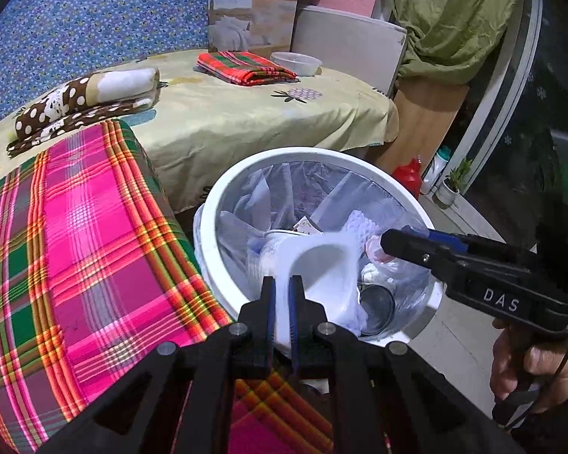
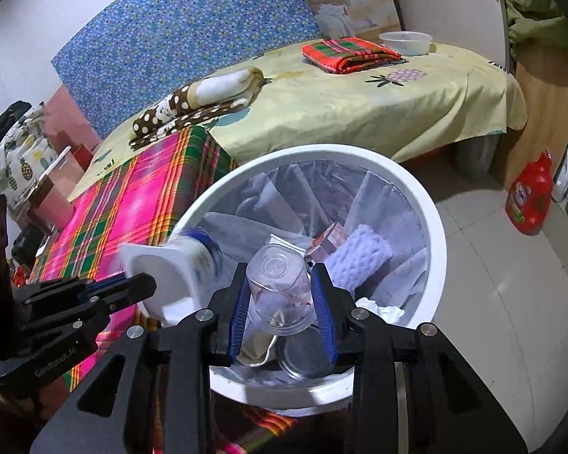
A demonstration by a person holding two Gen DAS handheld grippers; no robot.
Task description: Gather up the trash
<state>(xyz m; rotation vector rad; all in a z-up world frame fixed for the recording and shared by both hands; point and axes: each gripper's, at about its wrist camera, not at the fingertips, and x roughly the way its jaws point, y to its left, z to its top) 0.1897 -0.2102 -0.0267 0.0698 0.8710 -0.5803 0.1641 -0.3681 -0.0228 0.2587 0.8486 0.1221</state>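
Observation:
A white round bin (image 1: 214,204) (image 2: 437,238) with a clear liner stands on the floor beside the bed, holding several bits of rubbish. My left gripper (image 1: 282,282) (image 2: 147,283) is shut on the rim of a white plastic tub (image 1: 322,265) (image 2: 170,276), which hangs tilted over the bin's near edge. Over the bin's mouth, my right gripper (image 2: 280,270) (image 1: 394,240) is shut on a clear plastic cup (image 2: 278,291), its bottom pointing away from me. Inside the bin lie a white foam net (image 2: 359,255), a small box (image 2: 329,238) and a metal can (image 2: 303,352).
A pink plaid blanket (image 1: 75,246) hangs over the bed edge left of the bin. On the yellow sheet (image 1: 246,113) lie a folded red plaid cloth (image 1: 246,66), a polka-dot blanket (image 1: 83,98) and a clear tub (image 1: 297,62). A red detergent bottle (image 2: 530,200) stands on the tiled floor.

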